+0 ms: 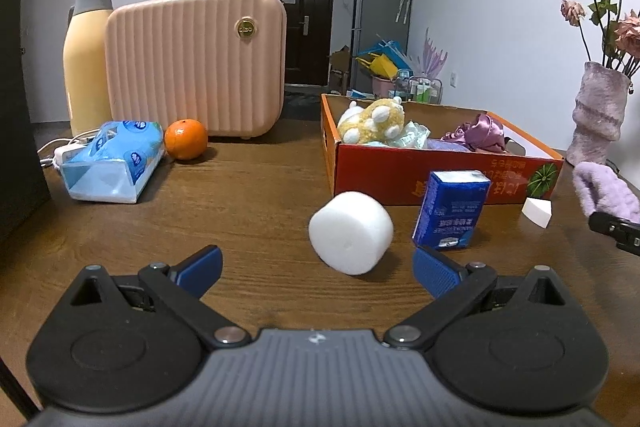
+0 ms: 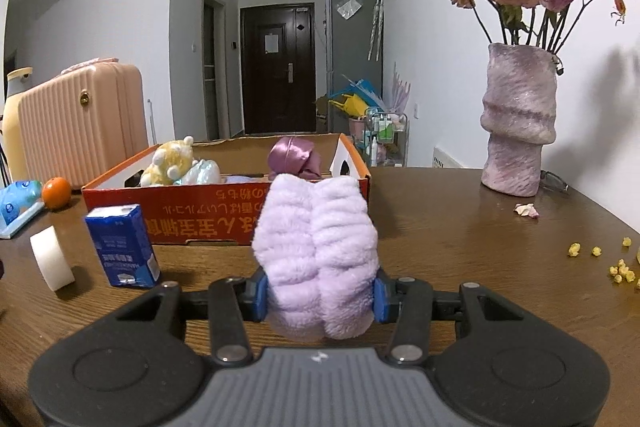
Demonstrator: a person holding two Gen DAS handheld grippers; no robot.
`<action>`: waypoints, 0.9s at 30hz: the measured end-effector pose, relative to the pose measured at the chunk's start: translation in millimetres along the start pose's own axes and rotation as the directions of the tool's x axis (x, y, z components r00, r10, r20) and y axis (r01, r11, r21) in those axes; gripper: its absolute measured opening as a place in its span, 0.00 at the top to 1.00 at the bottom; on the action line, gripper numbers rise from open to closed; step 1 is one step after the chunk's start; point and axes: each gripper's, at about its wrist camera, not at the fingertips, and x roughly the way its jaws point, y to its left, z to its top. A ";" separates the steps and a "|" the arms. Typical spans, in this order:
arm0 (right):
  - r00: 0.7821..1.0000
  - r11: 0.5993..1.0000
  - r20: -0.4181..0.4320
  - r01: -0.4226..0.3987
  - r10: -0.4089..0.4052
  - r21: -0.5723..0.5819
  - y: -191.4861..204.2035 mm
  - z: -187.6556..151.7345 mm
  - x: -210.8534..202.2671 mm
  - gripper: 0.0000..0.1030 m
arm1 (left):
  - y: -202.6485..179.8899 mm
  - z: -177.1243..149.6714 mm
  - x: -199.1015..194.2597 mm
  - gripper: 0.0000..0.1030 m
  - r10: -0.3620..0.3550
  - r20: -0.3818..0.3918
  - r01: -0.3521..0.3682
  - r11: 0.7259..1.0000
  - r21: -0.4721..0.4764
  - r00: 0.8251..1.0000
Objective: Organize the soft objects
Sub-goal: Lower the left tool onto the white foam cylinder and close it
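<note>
My right gripper (image 2: 318, 297) is shut on a fluffy lilac headband (image 2: 316, 251), held above the table in front of the orange cardboard box (image 2: 224, 215); the headband also shows at the right edge of the left wrist view (image 1: 604, 193). The box (image 1: 400, 171) holds a yellow plush toy (image 1: 374, 121), a pale cloth and a purple satin piece (image 1: 482, 133). My left gripper (image 1: 316, 271) is open and empty, just short of a white foam roll (image 1: 351, 231) lying on the table. A small white sponge wedge (image 1: 537, 211) lies by the box.
A blue tissue pack (image 1: 450, 209) stands right of the foam roll. A tissue bag (image 1: 112, 161), an orange (image 1: 186, 139), a pink case (image 1: 196, 63) and a yellow jug (image 1: 86, 59) stand at the left. A vase of dried roses (image 2: 518, 123) stands right; crumbs (image 2: 624, 267) lie nearby.
</note>
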 end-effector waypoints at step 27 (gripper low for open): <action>0.999 0.999 0.006 0.033 -0.033 0.033 -4.6 -2.5 -3.5 0.55 | -6.8 15.8 75.0 0.00 -0.072 -0.080 0.084 0.984 0.159 0.994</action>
